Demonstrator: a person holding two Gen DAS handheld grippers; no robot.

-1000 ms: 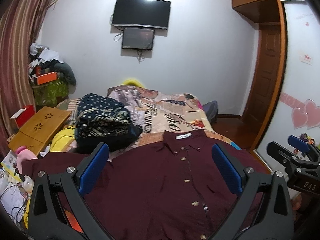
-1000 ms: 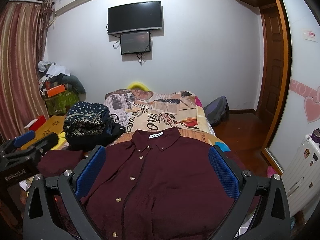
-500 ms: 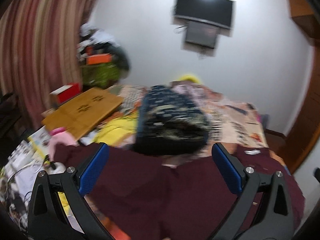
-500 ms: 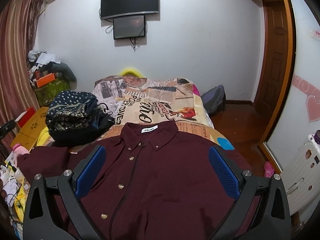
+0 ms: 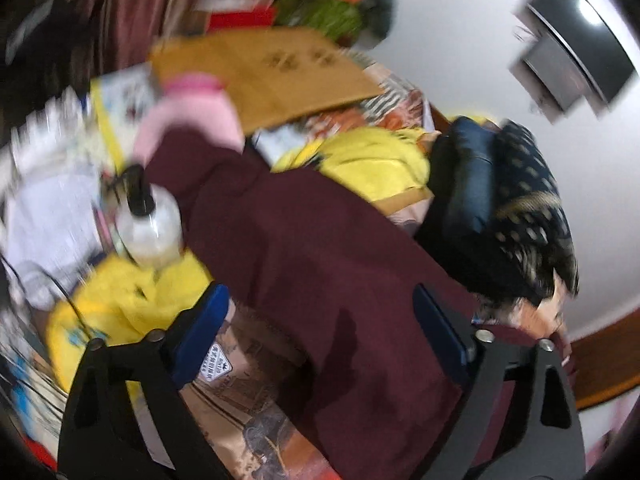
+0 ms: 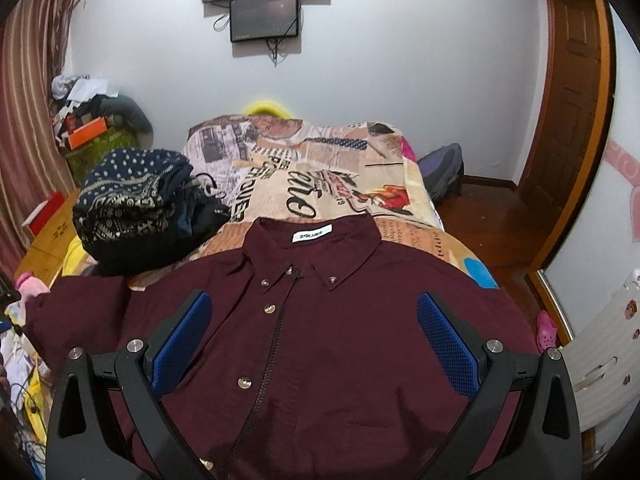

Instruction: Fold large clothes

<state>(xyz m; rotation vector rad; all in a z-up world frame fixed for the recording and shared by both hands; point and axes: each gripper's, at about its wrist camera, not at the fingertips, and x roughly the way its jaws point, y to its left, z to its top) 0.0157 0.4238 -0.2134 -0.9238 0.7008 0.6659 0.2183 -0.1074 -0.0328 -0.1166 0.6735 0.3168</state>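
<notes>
A dark maroon button-up shirt (image 6: 320,344) lies spread face up on the bed, collar toward the far wall. Its left sleeve (image 5: 320,248) stretches out toward the cluttered bedside. My left gripper (image 5: 318,300) hangs tilted above that sleeve near the shoulder; its jaws are closing, the sleeve cloth lies between and below them, and the pads do not press on it. This view is blurred by motion. My right gripper (image 6: 312,308) stands open over the shirt's chest, straddling the button placket without touching it.
A stack of dark patterned folded clothes (image 6: 132,208) sits on the bed beside the left shoulder. A wooden board (image 5: 272,72), pink bottle (image 5: 192,116), clear pump bottle (image 5: 148,220) and yellow cloth (image 5: 132,292) crowd the left side. A backpack (image 6: 444,172) lies by the door.
My left gripper swung left and down, rolling, from over the shirt's middle to over its left sleeve; its jaws narrowed a little. My right gripper dipped closer to the shirt's chest.
</notes>
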